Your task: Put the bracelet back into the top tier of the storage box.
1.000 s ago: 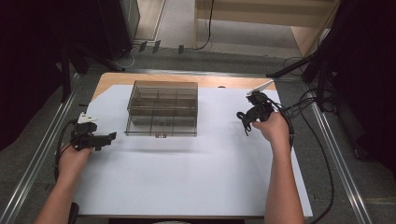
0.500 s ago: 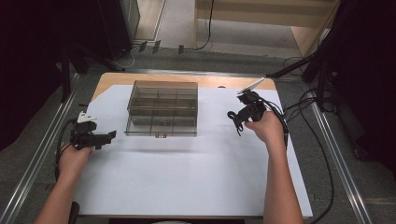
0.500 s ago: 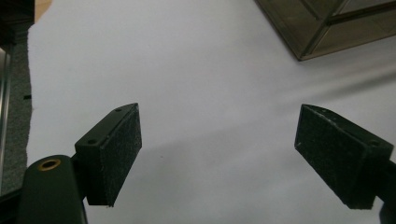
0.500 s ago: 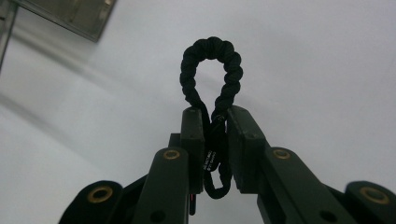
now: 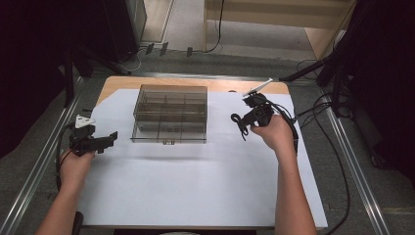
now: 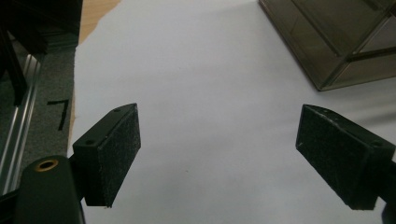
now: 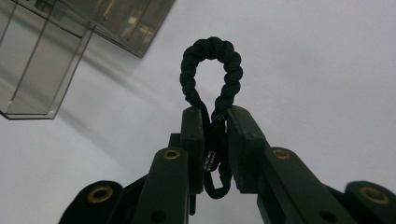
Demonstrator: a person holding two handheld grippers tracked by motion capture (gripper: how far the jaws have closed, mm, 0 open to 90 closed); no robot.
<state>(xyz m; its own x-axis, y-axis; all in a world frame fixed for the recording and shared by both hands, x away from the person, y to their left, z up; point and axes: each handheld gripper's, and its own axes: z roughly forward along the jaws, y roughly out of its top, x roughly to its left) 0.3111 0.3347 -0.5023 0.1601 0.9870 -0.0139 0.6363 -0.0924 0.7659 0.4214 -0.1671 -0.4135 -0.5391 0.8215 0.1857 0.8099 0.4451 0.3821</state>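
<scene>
A smoky clear plastic organiser box (image 5: 170,114) with several compartments stands at the back middle of the white sheet (image 5: 195,176); its corner (image 6: 336,42) and its wall (image 7: 70,42) show in the gripper views. My right gripper (image 5: 242,123) hangs just right of the box, shut on a black braided cord loop (image 7: 212,70) that sticks out past the jaws; the loop (image 5: 238,121) dangles toward the box. At the sheet's left edge my left gripper (image 5: 110,138) stands open, its pads (image 6: 116,149) wide apart over bare sheet.
The wooden table edge (image 5: 195,82) shows behind the sheet. Metal rails (image 5: 39,161) run along both sides on the floor. Black cables (image 5: 318,110) trail off to the right of the table.
My right gripper has carried the cord loop leftward, closer to the box. The left gripper has stayed where it was.
</scene>
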